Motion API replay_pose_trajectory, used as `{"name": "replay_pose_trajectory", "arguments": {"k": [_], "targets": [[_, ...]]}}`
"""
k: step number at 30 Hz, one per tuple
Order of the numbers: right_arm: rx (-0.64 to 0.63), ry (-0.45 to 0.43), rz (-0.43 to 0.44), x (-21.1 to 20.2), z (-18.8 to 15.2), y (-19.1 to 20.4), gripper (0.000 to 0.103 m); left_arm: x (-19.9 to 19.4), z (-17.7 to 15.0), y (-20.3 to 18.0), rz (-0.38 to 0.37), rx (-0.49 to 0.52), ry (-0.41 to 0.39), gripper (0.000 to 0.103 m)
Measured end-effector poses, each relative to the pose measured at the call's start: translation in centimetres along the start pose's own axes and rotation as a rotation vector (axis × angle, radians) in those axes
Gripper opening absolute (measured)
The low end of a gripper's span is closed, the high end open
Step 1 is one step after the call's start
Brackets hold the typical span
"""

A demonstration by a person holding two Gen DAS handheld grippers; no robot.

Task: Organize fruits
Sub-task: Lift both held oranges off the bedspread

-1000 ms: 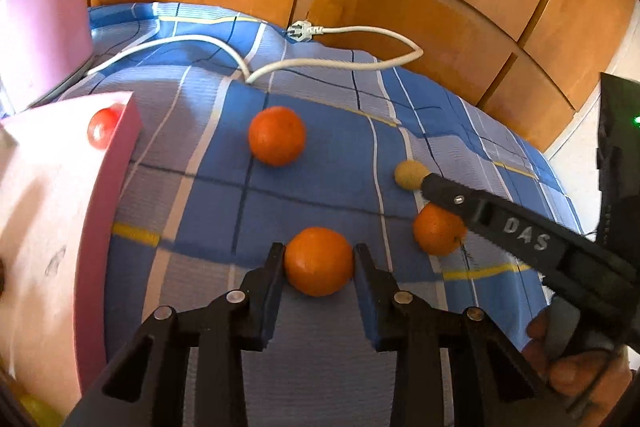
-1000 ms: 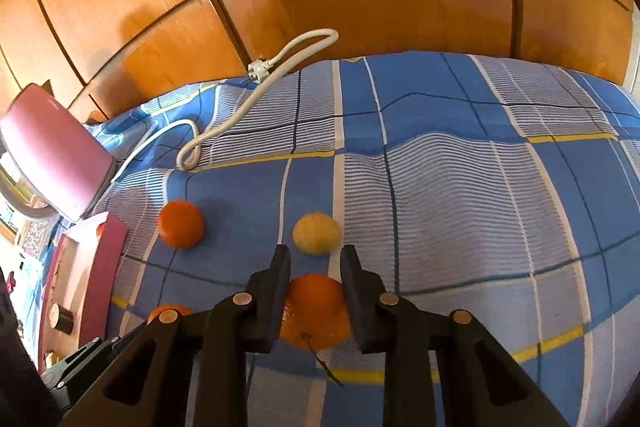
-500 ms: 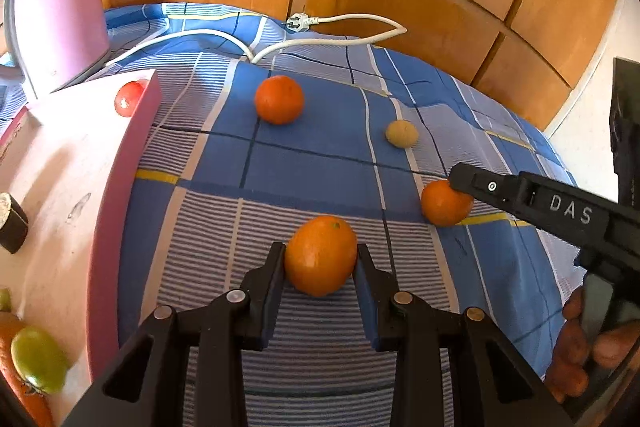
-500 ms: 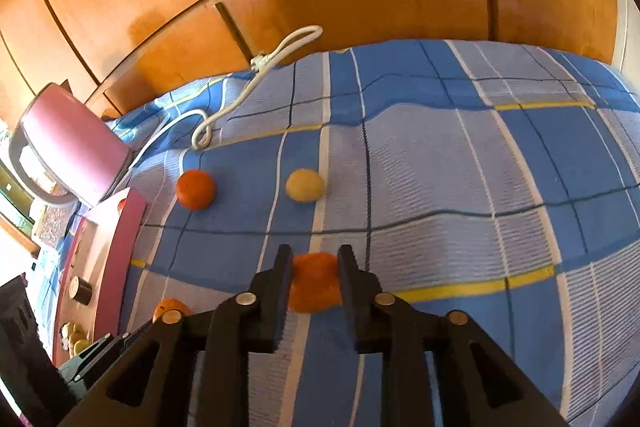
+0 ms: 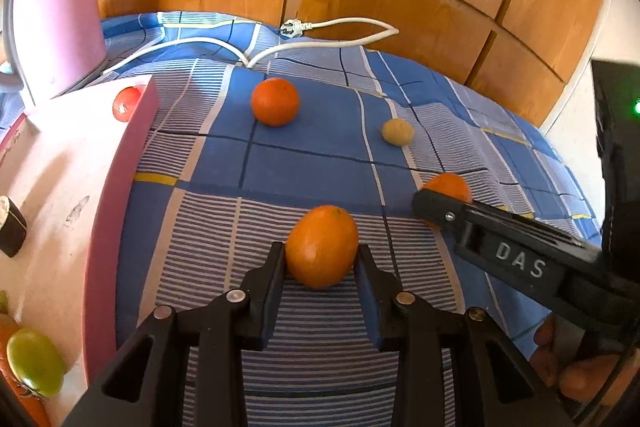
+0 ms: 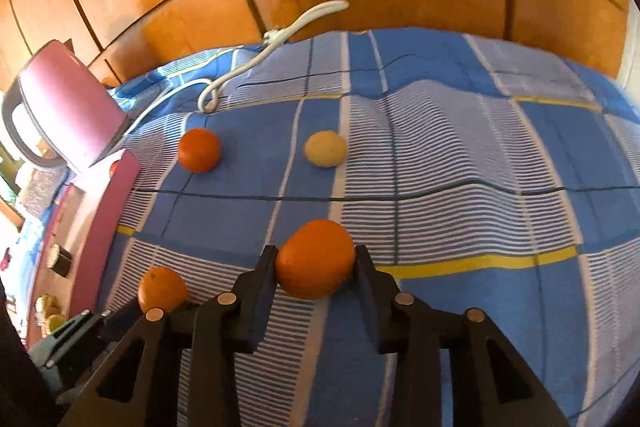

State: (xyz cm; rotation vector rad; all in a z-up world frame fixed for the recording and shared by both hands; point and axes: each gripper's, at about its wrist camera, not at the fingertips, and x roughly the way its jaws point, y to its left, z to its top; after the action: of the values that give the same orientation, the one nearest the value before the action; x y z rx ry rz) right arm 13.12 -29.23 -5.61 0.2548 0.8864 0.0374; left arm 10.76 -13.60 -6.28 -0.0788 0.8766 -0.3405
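My left gripper is shut on an orange, with both pads against its sides, just above the blue checked bedspread. My right gripper is opening; a second orange sits between its fingers on the bedspread, and the pads do not seem to press on it. In the left wrist view the right gripper's finger covers part of that orange. A third orange and a small yellow fruit lie farther back.
A pink tray at the left holds a red tomato, a green fruit and a dark object. A pink kettle stands behind it. A white power cord lies near the wooden wardrobe. A person's hand holds the right gripper.
The right gripper's fingers have spread from shut to either side of its orange. The left gripper has carried its orange nearer the pink tray.
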Motion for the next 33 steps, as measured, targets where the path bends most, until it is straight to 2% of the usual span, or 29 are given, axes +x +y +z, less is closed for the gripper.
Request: {"name": "replay_pose_trajectory", "arguments": {"k": [3,9,15,21,25,29,33], "targets": [[0.012,-0.017,-0.037,-0.9,-0.5,-0.9,0.037,0.0,-0.1,0.0,0.001,-0.005,-0.007,0.036],[-0.051,-0.034,-0.131,-2.2,-2.4,-1.9,0.037,0.1,-0.3,-0.2,0.018,0.005,-0.017,0.035],[-0.018,-0.037,-0.106,-1.9,-2.6,-2.5,0.038,0.2,-0.3,0.3,-0.001,-0.016,-0.021,0.033],[-0.019,-0.030,-0.118,-1.6,-2.4,-2.3,0.039,0.3,-0.5,0.0,0.021,0.006,-0.023,0.033],[-0.012,-0.042,-0.107,-1.6,-2.6,-2.5,0.039,0.2,-0.4,0.5,-0.010,-0.020,-0.020,0.033],[-0.016,-0.048,-0.110,-1.6,-2.7,-2.5,0.039,0.1,-0.3,1.4,-0.093,-0.067,-0.018,0.041],[-0.011,-0.053,-0.102,-1.7,-2.7,-2.6,0.039,0.0,0.0,1.2,-0.099,-0.073,-0.008,0.044]]}}
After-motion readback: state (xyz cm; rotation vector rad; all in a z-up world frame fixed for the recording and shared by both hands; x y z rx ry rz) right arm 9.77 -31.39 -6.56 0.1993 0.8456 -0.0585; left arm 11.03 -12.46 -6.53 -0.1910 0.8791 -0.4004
